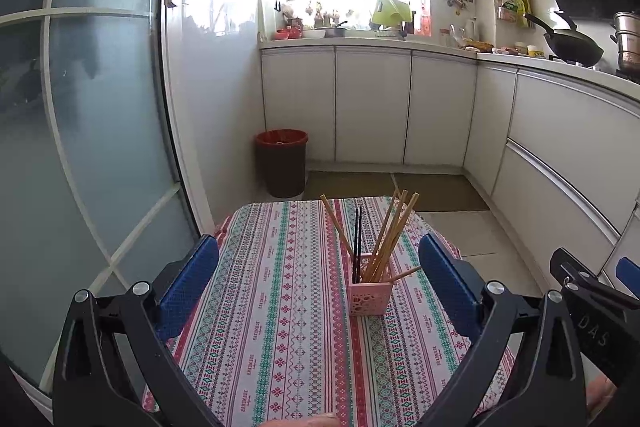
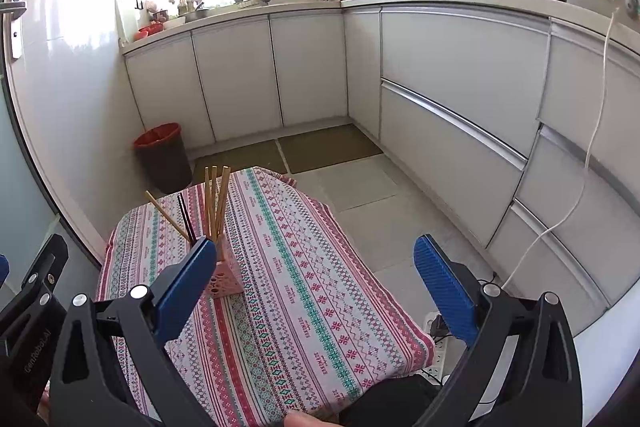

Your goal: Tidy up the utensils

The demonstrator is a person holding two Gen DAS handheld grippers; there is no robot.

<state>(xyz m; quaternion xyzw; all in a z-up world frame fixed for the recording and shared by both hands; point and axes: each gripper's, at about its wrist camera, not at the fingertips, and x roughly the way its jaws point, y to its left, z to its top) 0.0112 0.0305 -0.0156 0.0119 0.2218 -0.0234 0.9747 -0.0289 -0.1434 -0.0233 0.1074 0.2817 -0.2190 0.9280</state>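
Hovering level over the table point(image 1: 260, 307), both the left gripper point(image 1: 316, 275) and right gripper point(image 2: 316, 271) gape empty.

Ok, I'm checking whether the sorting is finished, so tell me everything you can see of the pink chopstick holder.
The pink holder is a small square, plastic-looking cup with cut-out openwork walls. It stands upright on the patterned tablecloth, between the open left gripper's fingers but apart from them. Several wooden chopsticks fan out of it, a black pair stands nearly straight, and one wooden stick pokes out low on its right side. Nothing grips it.
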